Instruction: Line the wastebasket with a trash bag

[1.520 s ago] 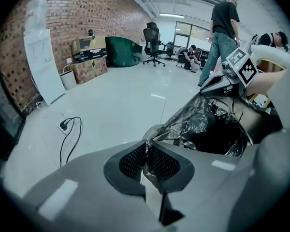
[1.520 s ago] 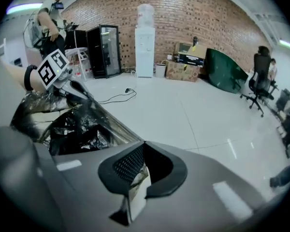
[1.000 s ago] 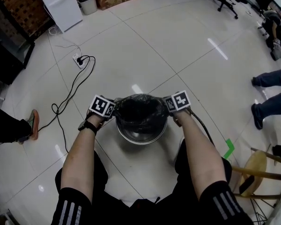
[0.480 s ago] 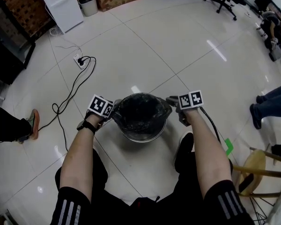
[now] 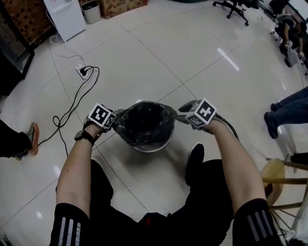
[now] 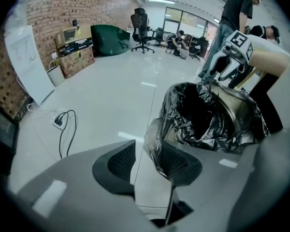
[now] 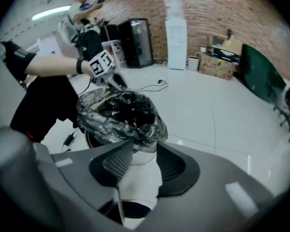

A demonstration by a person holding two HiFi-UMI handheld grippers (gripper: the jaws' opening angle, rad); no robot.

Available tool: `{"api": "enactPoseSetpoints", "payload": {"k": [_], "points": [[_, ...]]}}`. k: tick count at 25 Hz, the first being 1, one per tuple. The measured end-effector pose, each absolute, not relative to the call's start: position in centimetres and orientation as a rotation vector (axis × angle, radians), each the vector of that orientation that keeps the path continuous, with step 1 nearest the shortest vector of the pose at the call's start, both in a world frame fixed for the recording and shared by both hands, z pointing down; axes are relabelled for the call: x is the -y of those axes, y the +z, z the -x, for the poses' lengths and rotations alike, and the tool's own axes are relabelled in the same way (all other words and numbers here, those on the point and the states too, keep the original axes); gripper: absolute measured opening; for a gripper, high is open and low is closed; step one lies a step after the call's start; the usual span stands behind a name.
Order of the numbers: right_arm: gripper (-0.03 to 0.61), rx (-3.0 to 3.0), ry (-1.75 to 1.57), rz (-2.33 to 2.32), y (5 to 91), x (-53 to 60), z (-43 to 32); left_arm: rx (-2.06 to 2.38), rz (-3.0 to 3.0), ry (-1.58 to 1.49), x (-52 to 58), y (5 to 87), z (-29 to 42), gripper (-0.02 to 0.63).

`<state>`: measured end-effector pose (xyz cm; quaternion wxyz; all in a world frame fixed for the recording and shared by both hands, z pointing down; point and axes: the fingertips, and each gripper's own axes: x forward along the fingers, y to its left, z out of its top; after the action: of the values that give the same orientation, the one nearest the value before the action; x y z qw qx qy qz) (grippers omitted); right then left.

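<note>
Both sets of jaws have just been opening since the earlier head frames. The right gripper has also lifted off the rim and its marker cube has rolled over.

Head view: left gripper (image 5: 115, 118) and right gripper (image 5: 184, 113) flank the wastebasket (image 5: 155, 147), which stands on the floor between them. The trash bag (image 5: 142, 121) sits inside it, and its edge is turned out over the rim on both sides. The left jaw tips are at the bag's edge. The right jaw tips are just off it.

Left gripper view: jaws apart, released. A flap of the bag's edge (image 6: 157, 146) hangs between them, lying against the right-hand pad (image 6: 179, 161) only. The left-hand pad is clear of it, so there is no pinch. The rest of the bag is just ahead of the tips.

Right gripper view: jaws apart, nothing clamped. The crinkled bag rim (image 7: 135, 129) sits just ahead of and above the tips.

Handling, as a judgement: the film is thin, light, limp and slick. It will likely slide off a loose pinch and could tear if dragged across the metal rim. The best hold is a doubled fold of the turned-out edge, taken at opposite sides.

Orientation: the basket is upright with its long axis vertical. The bag's mouth faces up and its closed end hangs down inside.
</note>
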<state>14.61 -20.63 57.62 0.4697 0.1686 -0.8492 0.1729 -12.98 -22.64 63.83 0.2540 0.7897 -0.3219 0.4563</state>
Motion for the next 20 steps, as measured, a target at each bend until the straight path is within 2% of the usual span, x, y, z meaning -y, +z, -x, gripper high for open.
{"api": "enactPoseSetpoints", "payload": {"k": [3, 9, 16, 18, 20], "points": [[0.167, 2.082, 0.267, -0.361, 56.2, 19.3, -14.2, 0.851, -2.154, 1.231, 21.6, 62.6, 12.8, 0.143], [0.175, 1.968, 0.011, -0.094, 58.8, 15.4, -12.6, 0.693, -2.198, 1.509, 18.7, 60.8, 12.2, 0.150], [0.170, 1.915, -0.143, -0.032, 59.9, 15.0, -12.1, 0.564, -2.294, 1.501, 15.8, 60.1, 10.5, 0.150], [0.152, 1.905, -0.168, -0.040, 59.9, 15.3, -12.3, 0.449, -2.355, 1.591, 14.5, 59.7, 10.0, 0.150], [0.069, 1.906, -0.181, -0.053, 59.6, 15.5, -12.6, 0.360, -2.440, 1.691, 13.5, 58.6, 9.6, 0.150]]}}
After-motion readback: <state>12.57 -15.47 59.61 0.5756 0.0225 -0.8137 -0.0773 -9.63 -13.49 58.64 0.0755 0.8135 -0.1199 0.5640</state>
